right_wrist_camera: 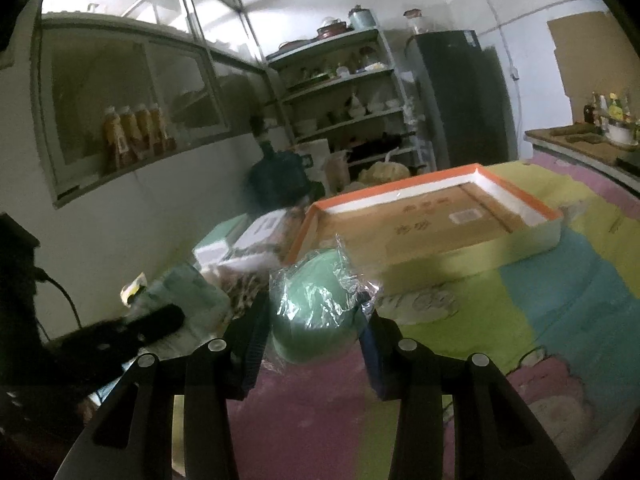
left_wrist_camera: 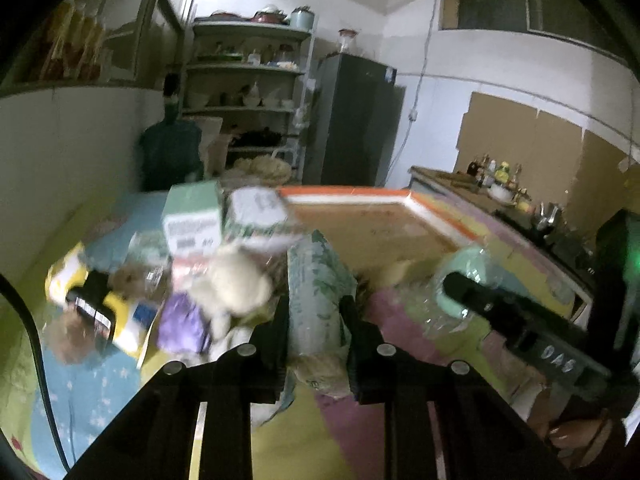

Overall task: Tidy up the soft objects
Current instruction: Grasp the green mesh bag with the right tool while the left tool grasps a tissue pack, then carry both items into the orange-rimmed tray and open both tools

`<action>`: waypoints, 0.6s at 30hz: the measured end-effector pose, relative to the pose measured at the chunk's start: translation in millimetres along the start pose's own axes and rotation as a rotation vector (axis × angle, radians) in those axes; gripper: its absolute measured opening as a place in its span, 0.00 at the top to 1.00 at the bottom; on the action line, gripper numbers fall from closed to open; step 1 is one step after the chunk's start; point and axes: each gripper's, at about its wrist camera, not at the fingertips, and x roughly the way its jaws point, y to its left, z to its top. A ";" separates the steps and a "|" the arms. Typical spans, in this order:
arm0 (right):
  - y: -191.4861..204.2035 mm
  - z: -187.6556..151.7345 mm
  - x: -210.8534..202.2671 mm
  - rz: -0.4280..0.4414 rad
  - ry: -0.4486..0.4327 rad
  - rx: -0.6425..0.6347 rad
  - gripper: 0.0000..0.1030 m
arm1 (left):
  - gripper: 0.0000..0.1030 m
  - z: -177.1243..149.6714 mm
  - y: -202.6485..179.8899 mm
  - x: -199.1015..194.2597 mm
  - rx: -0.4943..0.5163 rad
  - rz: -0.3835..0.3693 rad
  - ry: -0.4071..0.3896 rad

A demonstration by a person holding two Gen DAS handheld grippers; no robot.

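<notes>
My left gripper (left_wrist_camera: 316,312) is shut on a soft pale-green patterned pack (left_wrist_camera: 318,288), held above the mat. My right gripper (right_wrist_camera: 314,312) is shut on a mint-green soft object in clear plastic wrap (right_wrist_camera: 316,304); it also shows in the left wrist view (left_wrist_camera: 464,276). An orange-rimmed shallow box (right_wrist_camera: 520,208) with a cardboard floor lies just beyond both grippers; it shows in the left wrist view too (left_wrist_camera: 436,216). A cream plush toy (left_wrist_camera: 236,280) and a purple item (left_wrist_camera: 182,324) lie in a pile at the left.
Green-and-white cartons (left_wrist_camera: 196,216) and yellow packets (left_wrist_camera: 120,312) crowd the left of the colourful mat (right_wrist_camera: 540,308). Shelves (right_wrist_camera: 344,92), a dark fridge (right_wrist_camera: 464,96) and a counter with bottles (left_wrist_camera: 496,184) stand behind.
</notes>
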 end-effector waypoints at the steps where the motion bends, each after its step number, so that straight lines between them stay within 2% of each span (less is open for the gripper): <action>1: -3.3 2.8 -1.0 -0.006 -0.007 -0.001 0.58 | 0.77 3.8 -3.4 0.5 0.002 -0.005 -0.005; 5: -18.8 14.4 -4.4 -0.025 -0.026 -0.003 0.58 | 0.77 23.0 -20.2 11.7 0.004 -0.027 -0.019; 18: -68.7 56.6 -5.0 -0.110 -0.075 -0.077 0.58 | 0.77 56.6 -72.6 65.8 0.017 -0.094 -0.017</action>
